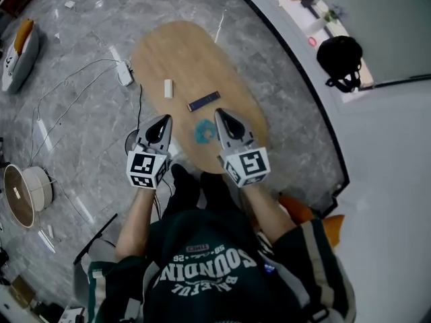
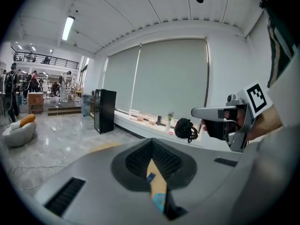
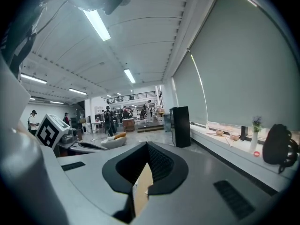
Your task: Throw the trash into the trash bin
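Oval wooden table [image 1: 188, 66]: blue crumpled trash [image 1: 203, 132] lies between my left tongs [image 1: 161, 122] and right tongs [image 1: 222, 118]; both closed, empty.

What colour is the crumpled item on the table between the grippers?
Teal blue; the crumpled item shows best in the head view.

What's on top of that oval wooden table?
A white piece, a dark strip, a teal wad. The left gripper and right gripper hide the near edge of the table.
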Available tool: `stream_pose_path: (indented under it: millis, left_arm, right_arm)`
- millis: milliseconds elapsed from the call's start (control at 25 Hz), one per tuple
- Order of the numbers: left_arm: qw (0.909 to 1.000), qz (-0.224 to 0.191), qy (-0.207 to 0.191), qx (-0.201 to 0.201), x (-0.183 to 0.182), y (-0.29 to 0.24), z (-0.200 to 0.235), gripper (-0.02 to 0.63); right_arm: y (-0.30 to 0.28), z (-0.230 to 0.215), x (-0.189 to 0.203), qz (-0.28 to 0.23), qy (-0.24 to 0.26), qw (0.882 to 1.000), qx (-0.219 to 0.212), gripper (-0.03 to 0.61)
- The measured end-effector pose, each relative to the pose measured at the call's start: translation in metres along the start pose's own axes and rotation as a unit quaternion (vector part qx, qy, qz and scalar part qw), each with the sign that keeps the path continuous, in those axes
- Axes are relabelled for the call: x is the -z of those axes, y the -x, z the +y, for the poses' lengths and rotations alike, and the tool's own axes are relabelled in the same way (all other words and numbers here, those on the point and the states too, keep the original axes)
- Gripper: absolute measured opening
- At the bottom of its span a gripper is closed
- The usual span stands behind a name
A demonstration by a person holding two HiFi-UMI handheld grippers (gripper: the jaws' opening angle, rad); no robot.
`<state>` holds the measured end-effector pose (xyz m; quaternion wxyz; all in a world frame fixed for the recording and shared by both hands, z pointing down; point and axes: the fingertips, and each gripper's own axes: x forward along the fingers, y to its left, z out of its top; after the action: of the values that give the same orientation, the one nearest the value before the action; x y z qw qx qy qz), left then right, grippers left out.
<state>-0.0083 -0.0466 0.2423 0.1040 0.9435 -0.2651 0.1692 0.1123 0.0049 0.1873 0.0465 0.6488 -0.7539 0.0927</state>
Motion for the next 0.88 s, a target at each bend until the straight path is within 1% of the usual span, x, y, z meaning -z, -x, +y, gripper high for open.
stream_pose_path:
  millis: [240, 400, 520, 600, 640, 680, 720, 760, 880]
  left_arm:
    - [0.9994, 0.031, -0.005, 0.013, 0.034, -0.046, -0.005, 0.002]
    - [0.9982, 0.056, -0.002, 0.022, 0.066, -0.067, -0.021, 0.002]
    - [0.9977, 0.064, 0.0, 0.024, 0.085, -0.084, -0.022, 0.002]
    - [0.9971, 0.07, 0.009, 0.028, 0.101, -0.093, -0.023, 0.002]
    - [0.9964, 0.076, 0.017, 0.031, 0.111, -0.099, -0.024, 0.016]
    - [0.9954, 0.086, 0.027, 0.034, 0.122, -0.106, -0.026, 0.049]
    - [0.9942, 0.096, 0.034, 0.036, 0.134, -0.113, -0.028, 0.11]
    - [0.9931, 0.104, 0.037, 0.038, 0.147, -0.121, -0.029, 0.138]
    - [0.9897, 0.131, 0.041, 0.039, 0.185, -0.14, -0.035, 0.183]
  right_arm:
    - [-0.012, -0.038, 0.034, 0.011, 0.0, 1.0, -0.001, 0.0]
    - [-0.01, -0.049, 0.062, 0.04, -0.026, 0.999, -0.012, 0.0]
    - [-0.02, -0.057, 0.078, 0.04, -0.019, 0.999, -0.018, 0.0]
    - [-0.025, -0.059, 0.09, 0.045, -0.019, 0.999, -0.024, 0.0]
    - [-0.026, -0.06, 0.097, 0.049, -0.02, 0.998, -0.026, 0.0]
    - [-0.028, -0.061, 0.104, 0.053, -0.023, 0.998, -0.028, 0.0]
    - [-0.029, -0.062, 0.111, 0.056, -0.026, 0.998, -0.029, 0.0]
    - [-0.031, -0.064, 0.117, 0.058, -0.03, 0.997, -0.029, 0.0]
    - [-0.032, -0.068, 0.137, 0.066, -0.041, 0.997, -0.028, 0.0]
